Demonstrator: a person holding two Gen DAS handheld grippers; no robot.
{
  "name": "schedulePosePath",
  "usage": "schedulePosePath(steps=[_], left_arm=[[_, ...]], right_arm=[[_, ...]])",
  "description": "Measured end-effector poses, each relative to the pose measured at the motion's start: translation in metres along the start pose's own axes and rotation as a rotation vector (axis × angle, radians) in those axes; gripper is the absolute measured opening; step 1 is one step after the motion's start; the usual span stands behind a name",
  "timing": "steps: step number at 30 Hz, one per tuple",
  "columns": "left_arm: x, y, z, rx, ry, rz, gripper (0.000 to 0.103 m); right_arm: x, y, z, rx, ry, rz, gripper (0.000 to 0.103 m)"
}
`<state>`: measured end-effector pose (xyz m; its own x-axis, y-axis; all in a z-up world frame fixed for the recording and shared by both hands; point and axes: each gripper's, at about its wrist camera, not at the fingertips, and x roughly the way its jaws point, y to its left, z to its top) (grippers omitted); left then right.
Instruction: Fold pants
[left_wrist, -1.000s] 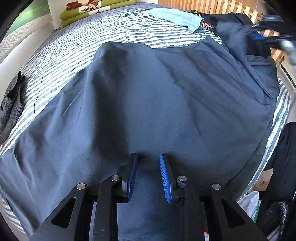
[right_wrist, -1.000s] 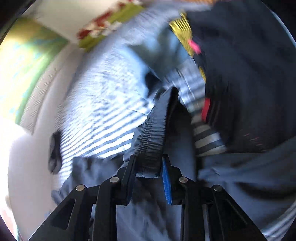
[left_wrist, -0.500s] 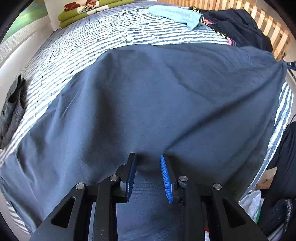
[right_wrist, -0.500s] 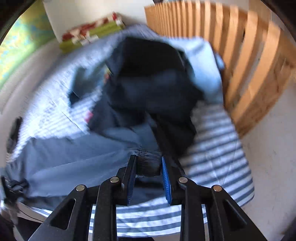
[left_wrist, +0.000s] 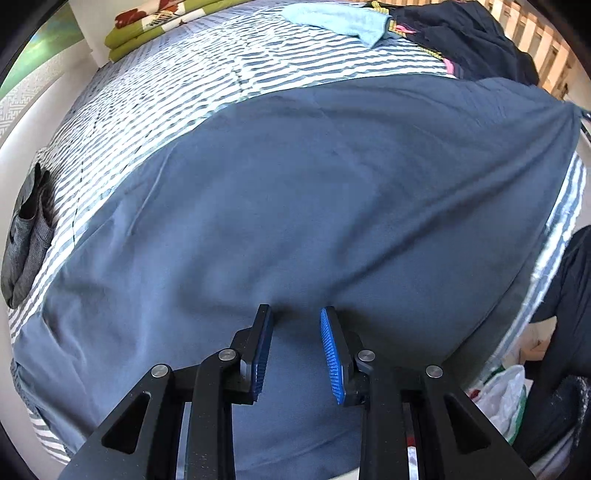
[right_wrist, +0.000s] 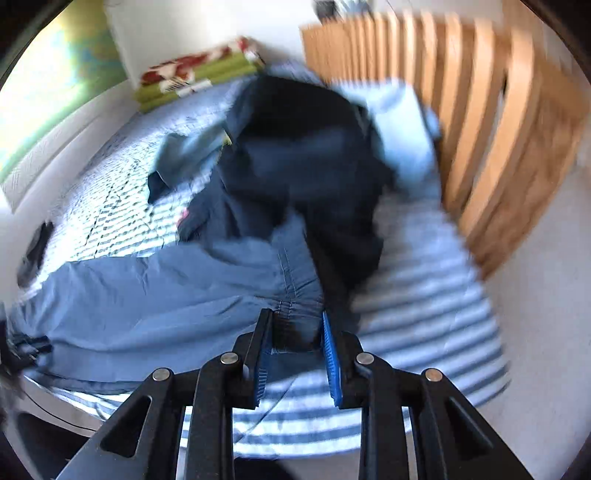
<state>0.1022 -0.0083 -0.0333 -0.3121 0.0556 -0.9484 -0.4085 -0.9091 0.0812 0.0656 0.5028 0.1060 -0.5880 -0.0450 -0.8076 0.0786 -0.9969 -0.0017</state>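
Observation:
Blue-grey pants (left_wrist: 314, 206) lie spread wide and taut over the striped bed sheet (left_wrist: 177, 85). My left gripper (left_wrist: 295, 325) is at their near edge, shut on the fabric, and creases fan out from its fingertips. The pants' far right corner (left_wrist: 567, 110) is drawn to a point at the bed's edge. In the blurred right wrist view, my right gripper (right_wrist: 295, 325) is shut on a stitched corner of the pants (right_wrist: 295, 317), held over the striped sheet (right_wrist: 417, 310) near the bed's side.
A heap of dark clothes (left_wrist: 476, 40) and a light blue cloth (left_wrist: 343, 22) lie behind the pants. A folded green floral blanket (left_wrist: 159, 26) sits at the far end, a grey garment (left_wrist: 27, 236) at the left edge. Wooden slats (right_wrist: 491, 122) stand to the right, and a plastic bag (left_wrist: 506, 398) lies below.
My right gripper has swung out to the right with its corner, drawing the bunched pants flat and taut across the bed. The left gripper has kept its hold and place.

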Motion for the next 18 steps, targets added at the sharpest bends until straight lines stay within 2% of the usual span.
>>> schedulePosePath(steps=[4, 6, 9, 12, 14, 18], left_arm=[[-0.018, -0.02, 0.0, 0.048, -0.045, -0.03, 0.029], [-0.028, -0.032, -0.001, 0.073, -0.065, -0.056, 0.031], [-0.038, -0.058, -0.008, 0.156, -0.075, -0.09, 0.041], [-0.029, -0.08, -0.01, 0.237, -0.055, -0.089, 0.041], [-0.02, -0.087, -0.009, 0.242, -0.039, -0.068, 0.041], [-0.012, -0.086, -0.007, 0.209, -0.031, -0.093, 0.041]], right_arm=[[0.048, -0.001, -0.012, -0.039, 0.148, -0.049, 0.023], [0.06, -0.001, -0.018, -0.044, 0.16, -0.069, 0.023], [0.065, -0.006, -0.026, 0.007, 0.17, -0.041, 0.023], [0.066, -0.006, -0.03, 0.014, 0.194, -0.054, 0.024], [0.064, -0.002, -0.031, 0.002, 0.196, -0.06, 0.024], [0.049, -0.001, -0.024, 0.027, 0.156, -0.038, 0.023]])
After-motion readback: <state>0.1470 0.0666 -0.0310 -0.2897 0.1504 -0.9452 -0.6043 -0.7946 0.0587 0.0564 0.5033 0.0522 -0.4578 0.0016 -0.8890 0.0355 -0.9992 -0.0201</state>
